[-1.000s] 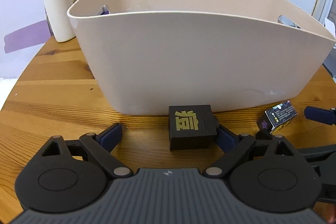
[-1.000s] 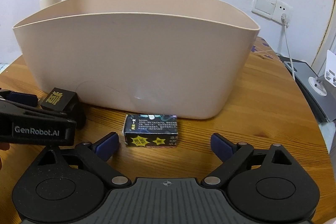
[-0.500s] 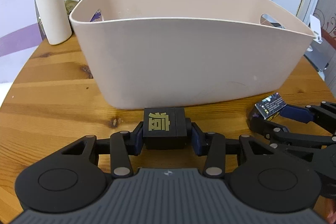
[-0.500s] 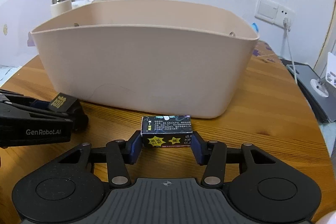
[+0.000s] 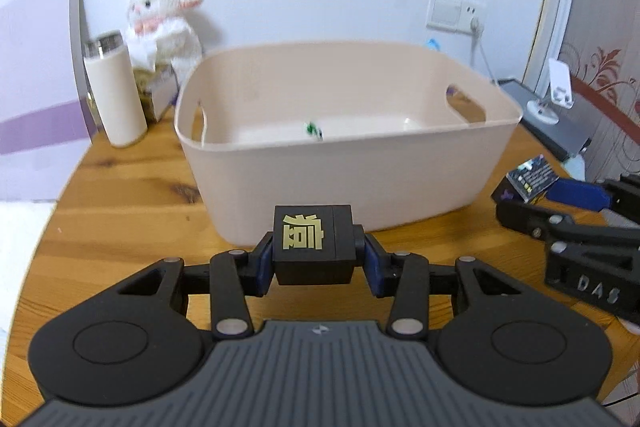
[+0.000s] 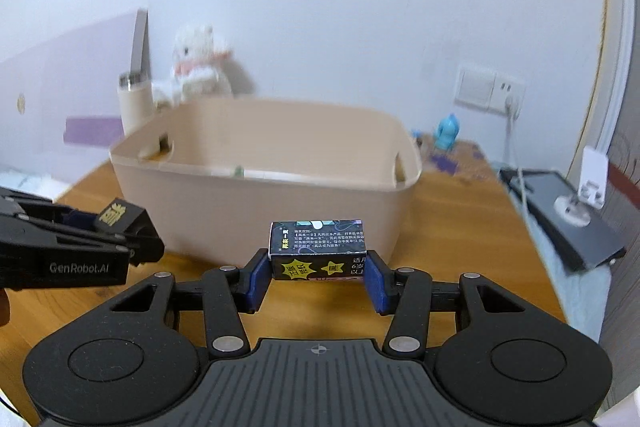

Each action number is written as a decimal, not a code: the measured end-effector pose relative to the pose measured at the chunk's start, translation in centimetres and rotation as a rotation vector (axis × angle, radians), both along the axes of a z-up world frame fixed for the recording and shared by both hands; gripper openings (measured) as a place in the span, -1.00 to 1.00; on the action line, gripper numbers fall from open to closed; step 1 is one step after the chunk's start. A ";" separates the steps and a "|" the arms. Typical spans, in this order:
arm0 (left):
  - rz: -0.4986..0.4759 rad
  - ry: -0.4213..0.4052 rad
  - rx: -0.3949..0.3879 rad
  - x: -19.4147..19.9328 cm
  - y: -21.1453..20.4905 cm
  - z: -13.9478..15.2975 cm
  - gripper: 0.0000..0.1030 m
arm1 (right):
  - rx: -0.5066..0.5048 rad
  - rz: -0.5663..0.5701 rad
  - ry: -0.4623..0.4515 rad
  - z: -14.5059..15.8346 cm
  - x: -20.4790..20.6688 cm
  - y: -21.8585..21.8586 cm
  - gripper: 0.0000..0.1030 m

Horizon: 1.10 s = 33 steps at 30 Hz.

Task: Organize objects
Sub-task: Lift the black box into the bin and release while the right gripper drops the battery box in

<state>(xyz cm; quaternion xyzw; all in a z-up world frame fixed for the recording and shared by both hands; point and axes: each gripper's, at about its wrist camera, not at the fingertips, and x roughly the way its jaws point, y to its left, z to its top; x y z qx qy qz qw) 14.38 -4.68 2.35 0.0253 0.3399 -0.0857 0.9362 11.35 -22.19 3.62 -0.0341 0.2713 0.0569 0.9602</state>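
Observation:
My left gripper (image 5: 314, 261) is shut on a black box with a gold character (image 5: 313, 243) and holds it raised in front of the beige bin (image 5: 408, 171). My right gripper (image 6: 318, 277) is shut on a dark printed card box (image 6: 318, 249), also raised before the bin (image 6: 280, 211). The left gripper and its black box (image 6: 120, 219) show at the left of the right wrist view. The right gripper's card box (image 5: 532, 177) shows at the right of the left wrist view. A small green item (image 5: 313, 129) lies inside the bin.
A white flask (image 5: 114, 91) and a plush lamb (image 5: 164, 23) stand behind the bin at the left. A blue figurine (image 6: 447, 133) and a wall socket with cable (image 6: 490, 89) are at the back right. A dark tablet-like device (image 6: 568, 223) lies off the wooden table's (image 5: 120, 211) right edge.
Both grippers closed on their boxes and lifted them off the table. Both have pulled up and back, so the bin's inside now shows.

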 end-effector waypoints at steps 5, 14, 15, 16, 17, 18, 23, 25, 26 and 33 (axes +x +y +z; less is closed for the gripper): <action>-0.007 -0.053 -0.009 -0.4 0.1 2.6 -0.10 | 0.026 -0.008 -0.076 2.5 -0.6 -0.5 -0.10; -0.006 -0.134 -0.001 1.0 -0.2 6.1 -0.10 | 0.043 -0.008 -0.158 5.6 0.6 -0.3 -0.10; -0.002 -0.136 0.002 1.5 -0.3 6.3 -0.10 | 0.048 -0.012 -0.162 5.8 0.9 -0.4 -0.10; -0.001 -0.138 0.005 1.9 -0.3 6.4 -0.10 | 0.053 -0.014 -0.164 6.0 1.3 -0.4 -0.10; 0.000 -0.140 0.011 2.4 -0.4 6.5 -0.10 | 0.058 -0.015 -0.166 6.1 1.7 -0.4 -0.10; 0.001 -0.141 0.017 2.8 -0.5 6.6 -0.10 | 0.063 -0.017 -0.167 6.2 2.2 -0.5 -0.10; 0.003 -0.113 0.050 5.8 -1.1 6.2 -0.10 | 0.090 -0.024 -0.151 6.2 4.8 -0.7 -0.10; 0.016 -0.088 0.058 7.3 -1.1 5.5 -0.10 | 0.101 -0.027 -0.127 5.6 6.0 -0.8 -0.10; 0.024 -0.069 0.058 8.1 -1.1 5.1 -0.10 | 0.101 -0.030 -0.117 5.3 6.7 -0.7 -0.10; 0.054 0.093 0.071 12.6 -1.6 1.6 -0.10 | 0.072 -0.059 -0.031 2.1 10.1 -0.2 -0.10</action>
